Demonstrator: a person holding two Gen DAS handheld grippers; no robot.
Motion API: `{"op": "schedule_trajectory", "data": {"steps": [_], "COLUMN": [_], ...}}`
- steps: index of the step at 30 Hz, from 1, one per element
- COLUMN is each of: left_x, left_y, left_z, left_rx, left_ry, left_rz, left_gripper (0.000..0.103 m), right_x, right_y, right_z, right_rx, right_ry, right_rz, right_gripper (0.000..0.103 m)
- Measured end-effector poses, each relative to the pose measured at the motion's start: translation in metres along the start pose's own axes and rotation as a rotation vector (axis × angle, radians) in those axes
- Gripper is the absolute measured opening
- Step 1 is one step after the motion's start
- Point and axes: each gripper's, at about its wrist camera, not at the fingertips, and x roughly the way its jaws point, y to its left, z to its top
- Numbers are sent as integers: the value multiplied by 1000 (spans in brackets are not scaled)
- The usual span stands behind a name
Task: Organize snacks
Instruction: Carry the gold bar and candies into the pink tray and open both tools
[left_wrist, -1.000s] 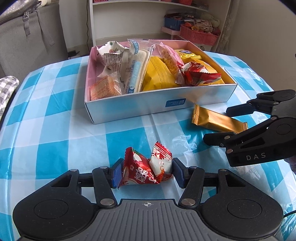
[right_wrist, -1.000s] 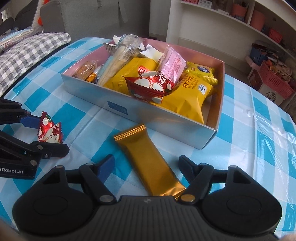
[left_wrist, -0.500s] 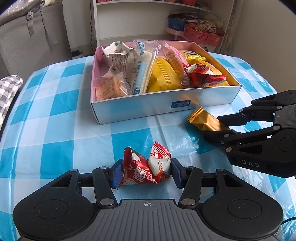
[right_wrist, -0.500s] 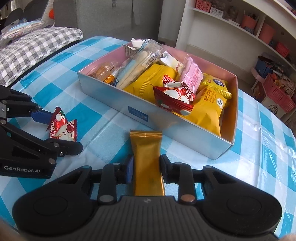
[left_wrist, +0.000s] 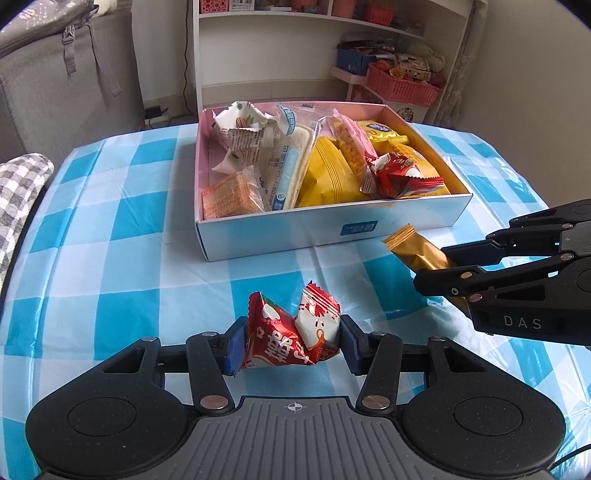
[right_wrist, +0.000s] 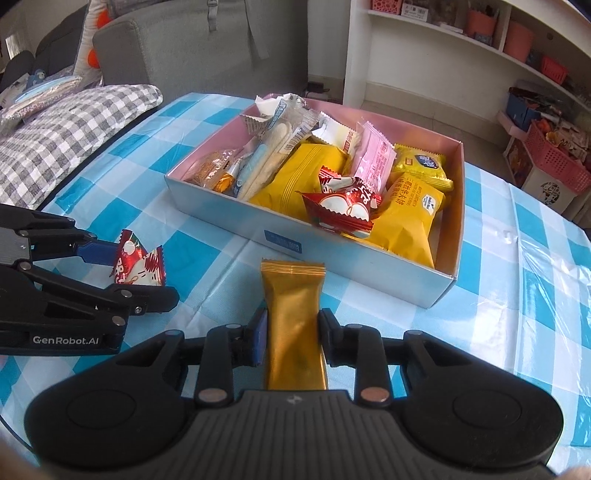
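- Ahead of both your grippers sits the box (left_wrist: 332, 225), white outside, pink inside, open-topped, on the blue-checked cloth (left_wrist: 110, 229).
- The box is crowded: a crumpled paper wrapper (left_wrist: 243, 133) and a long clear pack (left_wrist: 290, 162) lean at its left end, with an orange cracker pack (left_wrist: 231, 195) in the near-left corner.
- In the middle lies a big yellow bag (right_wrist: 299, 177); a pink sachet (right_wrist: 373, 155) stands tilted behind it, and two smaller yellow packs (right_wrist: 410, 214) fill the right end.
- A red bag (right_wrist: 343, 210) rests on top of the yellow ones, close against the near wall.
- Your left gripper (left_wrist: 293, 339) is clamped on a red candy pack (left_wrist: 291, 332), pads touching both sides, short of the box's near wall.
- Your right gripper (right_wrist: 291, 336) is pinched on the gold bar (right_wrist: 293, 314), which points straight ahead toward the box; its front end is clear of the near wall.
- In the left view the bar looks lifted off the cloth, a shadow under it.
- Bare cloth lies between each gripper and the near wall, and more to the left of the box.
- The two grippers are side by side, apart, not touching.
- The table edge drops off to the far left beside a checked cushion (right_wrist: 66, 129); shelves (right_wrist: 480, 44) stand behind the box.
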Motion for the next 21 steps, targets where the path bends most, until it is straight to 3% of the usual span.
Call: {"op": "schedule_trajectory", "data": {"steps": [13, 21], "left_x": [-18, -20], "left_y": [6, 20], "left_z": [17, 52], "left_rx": [-53, -66], "left_ry": [-70, -149], "left_rz": [-15, 8], "left_gripper": [49, 49], "right_x": [-32, -37], "right_y": [-17, -45], "right_z": [10, 28], "right_rx": [160, 307], "right_ry": [-73, -148], "right_rz": [32, 29], "right_gripper": [27, 27]}}
